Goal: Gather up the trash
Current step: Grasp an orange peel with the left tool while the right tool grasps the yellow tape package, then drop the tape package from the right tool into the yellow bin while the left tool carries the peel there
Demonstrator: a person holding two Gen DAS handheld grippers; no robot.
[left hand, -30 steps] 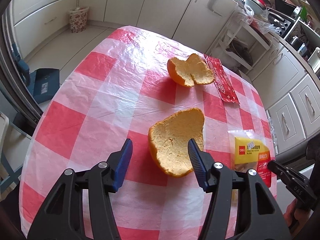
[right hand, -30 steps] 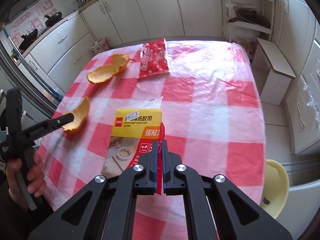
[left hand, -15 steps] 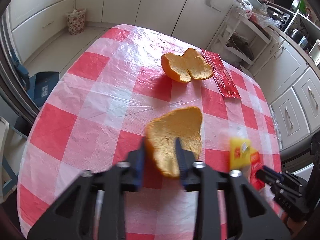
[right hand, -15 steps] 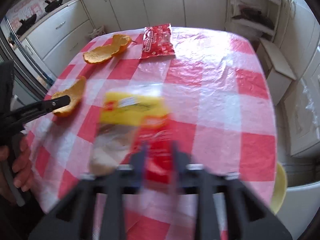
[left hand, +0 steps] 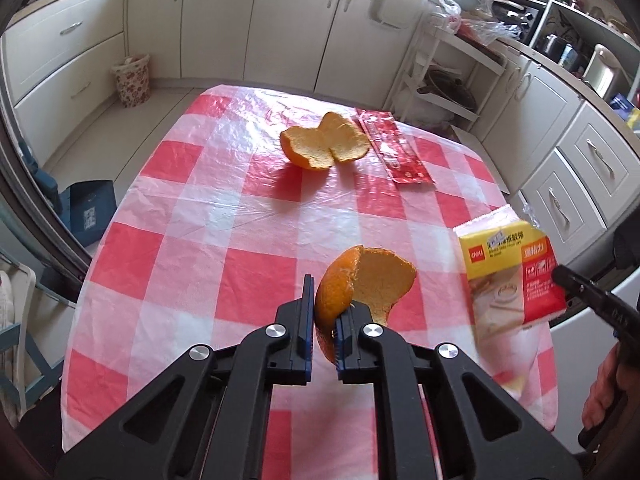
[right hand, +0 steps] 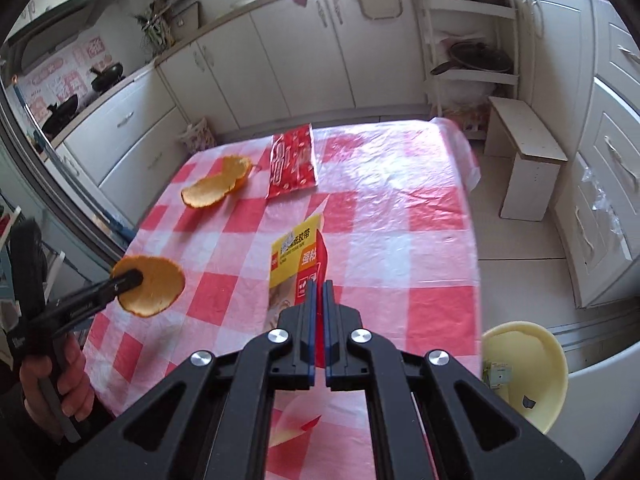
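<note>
My left gripper [left hand: 323, 304] is shut on an orange peel [left hand: 362, 284] and holds it above the checked tablecloth [left hand: 200, 216]. It also shows in the right wrist view [right hand: 154, 286]. My right gripper [right hand: 319, 292] is shut on a yellow and red tape wrapper [right hand: 296, 264], lifted off the table; the wrapper also shows in the left wrist view [left hand: 510, 268]. A second orange peel [left hand: 322, 146] and a red wrapper [left hand: 394, 152] lie at the table's far end.
A pale yellow bin [right hand: 524, 368] holding some scraps stands on the floor right of the table. A white stool [right hand: 524, 160] stands beyond it. Cabinets surround the table; a flowered basket [left hand: 132, 80] sits on the floor at the far left.
My left gripper closed on the near peel and lifted it. My right gripper, shut on the tape wrapper, raised it off the table.
</note>
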